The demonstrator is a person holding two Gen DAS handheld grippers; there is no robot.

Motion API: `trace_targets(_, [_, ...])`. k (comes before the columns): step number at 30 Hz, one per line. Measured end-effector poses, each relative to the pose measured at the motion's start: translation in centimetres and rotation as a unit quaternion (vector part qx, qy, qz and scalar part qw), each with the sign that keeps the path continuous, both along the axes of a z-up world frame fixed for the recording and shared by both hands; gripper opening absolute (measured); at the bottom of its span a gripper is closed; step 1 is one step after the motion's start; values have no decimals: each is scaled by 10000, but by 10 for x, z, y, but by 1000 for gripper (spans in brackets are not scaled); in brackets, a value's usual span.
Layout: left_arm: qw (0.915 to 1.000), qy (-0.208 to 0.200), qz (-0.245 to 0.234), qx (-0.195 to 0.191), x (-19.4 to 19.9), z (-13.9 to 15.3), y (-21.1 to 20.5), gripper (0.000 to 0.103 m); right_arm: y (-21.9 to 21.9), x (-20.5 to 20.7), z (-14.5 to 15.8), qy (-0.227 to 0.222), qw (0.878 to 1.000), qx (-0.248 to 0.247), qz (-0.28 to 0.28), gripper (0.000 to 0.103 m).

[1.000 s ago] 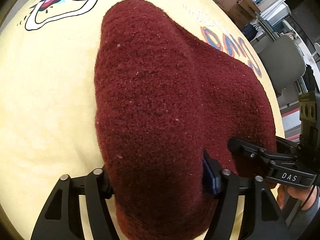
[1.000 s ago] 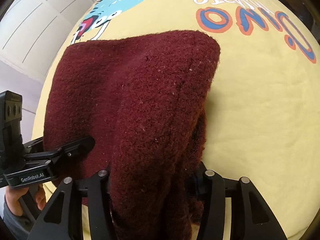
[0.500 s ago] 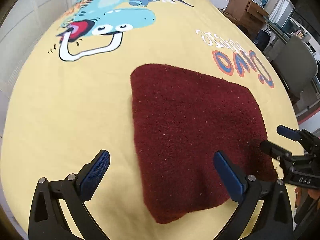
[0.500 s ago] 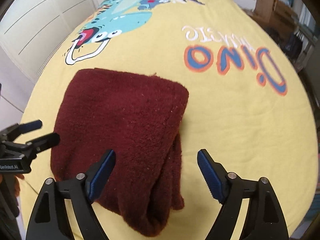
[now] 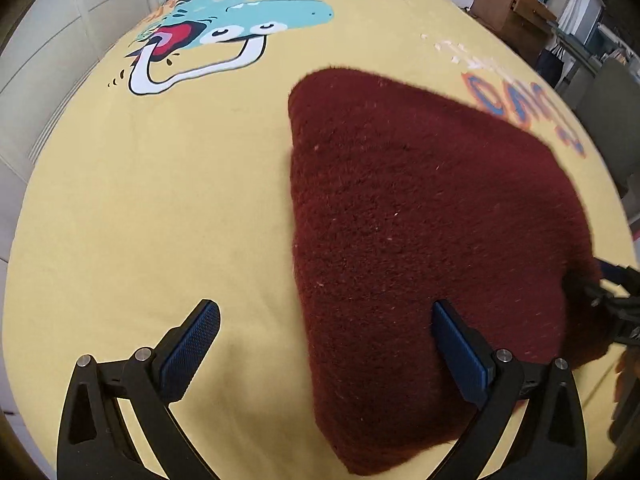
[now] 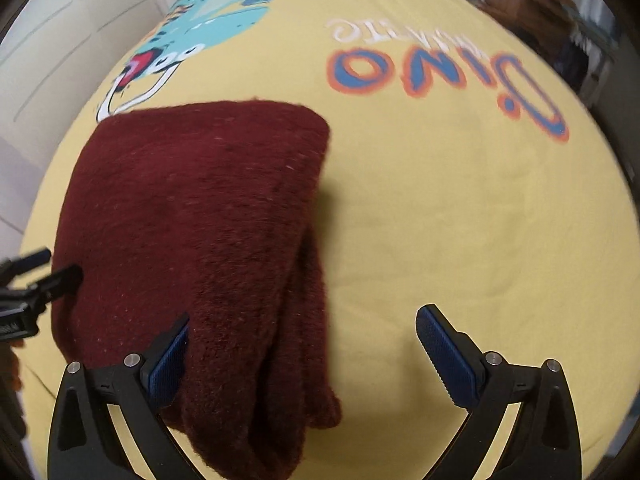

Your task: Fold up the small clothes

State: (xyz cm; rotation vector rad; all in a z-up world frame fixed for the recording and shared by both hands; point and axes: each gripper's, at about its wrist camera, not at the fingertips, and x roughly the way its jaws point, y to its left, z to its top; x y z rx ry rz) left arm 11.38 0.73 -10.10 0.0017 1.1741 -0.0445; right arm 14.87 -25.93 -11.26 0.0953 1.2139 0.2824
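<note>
Folded maroon garment [image 5: 420,240] lies flat on yellow sheet [image 5: 160,220], filling centre-right of left wrist view; in right wrist view it sits centre-left, layered edges stacked along its right side, near lower frame. Fuzzy knit, flecked with lint.

Left gripper [image 5: 326,354]: jaws spread wide, released. Left blue pad over bare sheet, right pad over the garment's near edge; contact unclear.

Right gripper [image 6: 302,354]: jaws opening, nothing gripped. Garment's right edge lies between them, left pad at the fabric, right pad over bare sheet.

Each gripper's tips poke in at the other view's edge, beside the garment.

Sheet print: dinosaur [image 5: 224,28] upper left, "Dino" lettering [image 6: 440,76] upper right. Wooden cabinet [image 5: 508,8] beyond, upper right.
</note>
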Motion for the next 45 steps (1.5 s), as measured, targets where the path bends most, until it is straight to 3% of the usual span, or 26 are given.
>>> trace_targets(6, [9998,-118,77,-131,-1,-9,3,103,-6,-5,-18,-112,9996,252,-13,103])
trace_targets(11, [9997,-194,82,-86,-6,7,3,102,-1,-9,-7,-215,9997,70,-27,103])
trace_targets(16, [9992,-386,62,-35,-19,37,3,102,3,-20,27,-467,9989,-90,-32,103])
trace_targets(21, [9977,-607,123,-259,-42,76,8,102,-7,-39,72,-834,9965,-55,-88,103])
trace_targets(26, [9964,-822,199,46,-70,115,7,102,-21,-67,118,-1233,9922,-185,-95,103])
trace_targets(29, [9955,-918,245,23,-87,127,8,102,-31,-88,141,-1458,9886,-324,-188,103])
trace_targets(34, [9952,-896,325,204,-112,124,10,102,-42,-117,150,-1507,9874,-443,-209,103])
trace_targets(39, [9964,-712,446,124,-130,115,15,102,-49,-139,145,-1415,9884,-500,-217,103])
trace_targets(45, [9954,-714,524,371,-141,116,18,102,-57,-152,137,-1316,9894,-551,-265,103])
